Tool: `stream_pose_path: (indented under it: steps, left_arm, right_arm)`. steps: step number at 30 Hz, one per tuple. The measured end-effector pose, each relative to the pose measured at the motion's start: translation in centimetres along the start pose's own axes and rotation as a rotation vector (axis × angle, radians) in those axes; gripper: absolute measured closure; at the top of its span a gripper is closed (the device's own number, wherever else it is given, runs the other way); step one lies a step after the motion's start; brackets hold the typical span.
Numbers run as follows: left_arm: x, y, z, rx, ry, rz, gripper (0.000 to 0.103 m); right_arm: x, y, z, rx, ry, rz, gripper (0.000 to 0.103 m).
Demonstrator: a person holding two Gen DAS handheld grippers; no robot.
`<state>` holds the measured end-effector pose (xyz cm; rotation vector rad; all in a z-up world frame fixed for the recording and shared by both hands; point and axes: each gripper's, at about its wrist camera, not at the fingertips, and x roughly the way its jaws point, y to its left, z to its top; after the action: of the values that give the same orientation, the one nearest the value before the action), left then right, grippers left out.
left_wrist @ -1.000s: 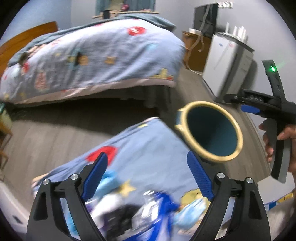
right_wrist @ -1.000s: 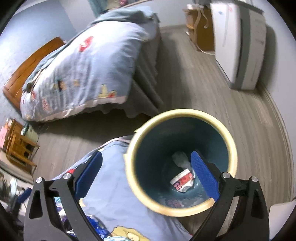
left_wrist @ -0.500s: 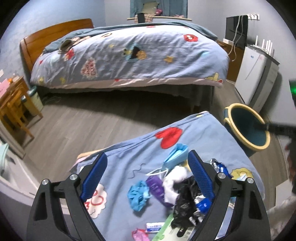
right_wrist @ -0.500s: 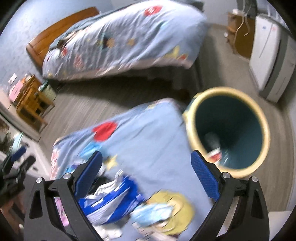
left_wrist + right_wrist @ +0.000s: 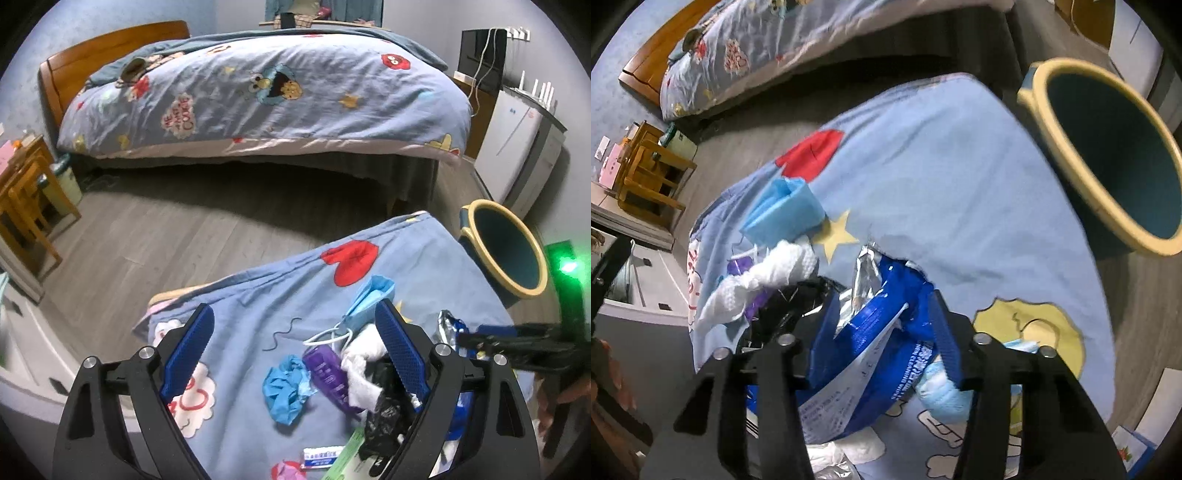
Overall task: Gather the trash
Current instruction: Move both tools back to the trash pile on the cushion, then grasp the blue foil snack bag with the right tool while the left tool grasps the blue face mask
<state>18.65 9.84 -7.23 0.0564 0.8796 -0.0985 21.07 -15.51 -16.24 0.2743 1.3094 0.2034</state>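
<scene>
Teal inside and cream at the rim, your trash bin stands on the floor just past the far right corner of the blue cartoon-print sheet; from both views its inside shows only bare wall, so you cannot tell what it holds. The trash lies heaped on the near part of that sheet: a blue wet-wipe packet with torn silver foil, a crumpled white tissue, a black plastic bag, a purple wrapper, a folded light-blue face mask and a scrunched blue glove.

Your right gripper points steeply down into the heap with its jaws closing, the blue wet-wipe packet between them and its folds against both pads. Your left gripper hangs above the same heap with jaws wide apart and nothing in them; the glove, wrapper and tissue lie below the gap.

Beyond the sheet runs grey wood floor, then a bed under a matching quilt with a wooden headboard. A white appliance stands behind the bin, and a wooden chair sits at far left
</scene>
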Motion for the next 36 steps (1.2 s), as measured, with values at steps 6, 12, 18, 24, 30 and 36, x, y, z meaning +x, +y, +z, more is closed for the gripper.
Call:
stream_pose_path:
  steps: [6,12,18,24,30,36]
  left_arm:
    - [1.5,-0.8,0.2,0.023,0.022,-0.021,0.015]
    - [3.5,-1.4,0.4,0.027,0.052,-0.025,0.015]
    - [6.2,-2.9,0.8,0.063,0.088,-0.023,0.015]
    - [9.7,-4.9,0.4,0.133,0.163,-0.022,0.018]
    - [12.9,-5.6,-0.4,0.154,0.239,-0.056,0.040]
    - [14.5,-6.2,-1.4,0.187,0.290,-0.061,0.071]
  right_arm:
    - [0.3,0.2,0.1,-0.020,0.007,0.002,0.083]
    - [-2.5,-1.0,1.6,0.026,-0.074,0.056,0.086]
    - [-4.8,-1.9,3.6,0.026,-0.168,0.070,0.086]
    - [-6.9,-1.7,4.9,-0.038,-0.262,0.028,0.086]
    - [-8.9,-0.9,6.2,-0.121,-0.355,-0.014,0.087]
    - [-9.1,-1.1,6.8,-0.134,-0.361,-0.005,0.087]
